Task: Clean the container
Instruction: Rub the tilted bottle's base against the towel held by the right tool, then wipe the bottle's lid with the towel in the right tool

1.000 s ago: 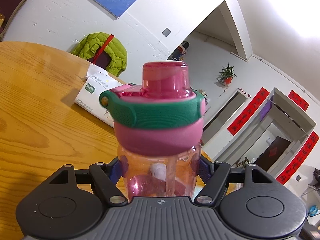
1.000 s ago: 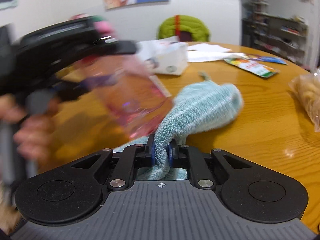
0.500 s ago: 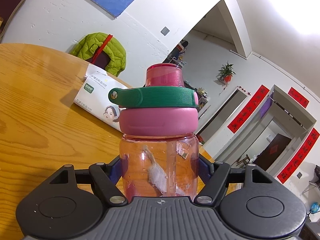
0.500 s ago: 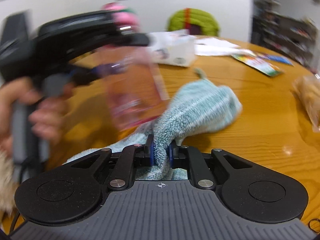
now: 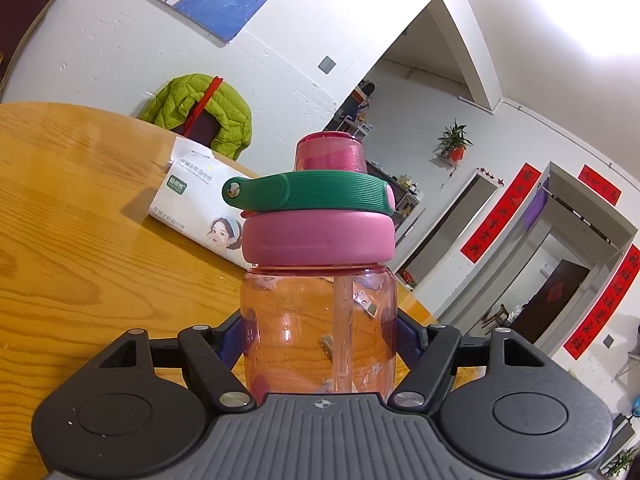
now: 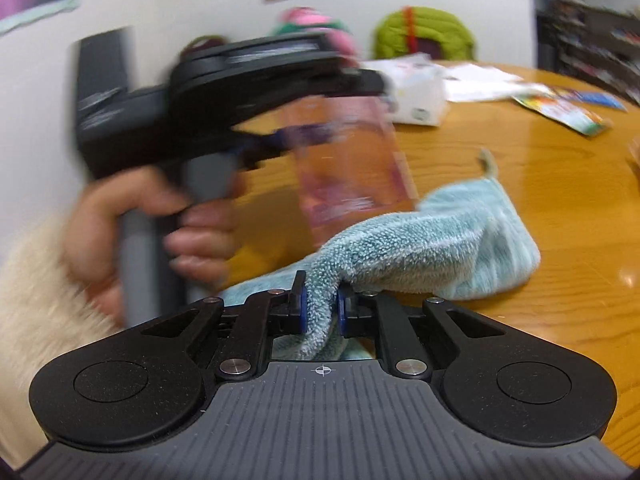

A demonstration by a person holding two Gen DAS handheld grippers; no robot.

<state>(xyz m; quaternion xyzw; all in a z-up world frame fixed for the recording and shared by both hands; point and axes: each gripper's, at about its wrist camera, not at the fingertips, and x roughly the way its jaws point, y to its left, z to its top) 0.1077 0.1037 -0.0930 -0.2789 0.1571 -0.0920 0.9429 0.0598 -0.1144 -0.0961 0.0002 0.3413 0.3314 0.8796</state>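
Over the wooden table (image 6: 520,184), the left gripper (image 5: 320,344) clamps the pink water bottle (image 5: 320,320) while the right gripper (image 6: 320,308) pinches a teal cloth (image 6: 432,248) against its base, so wiping looks underway, unfinished.

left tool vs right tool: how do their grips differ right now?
Left tool holds the rigid pink bottle with jaws spread wide around its body; right tool pinches the soft teal cloth with jaws nearly together. Bottle is lifted; cloth trails onto the table. Both are clamped shut.
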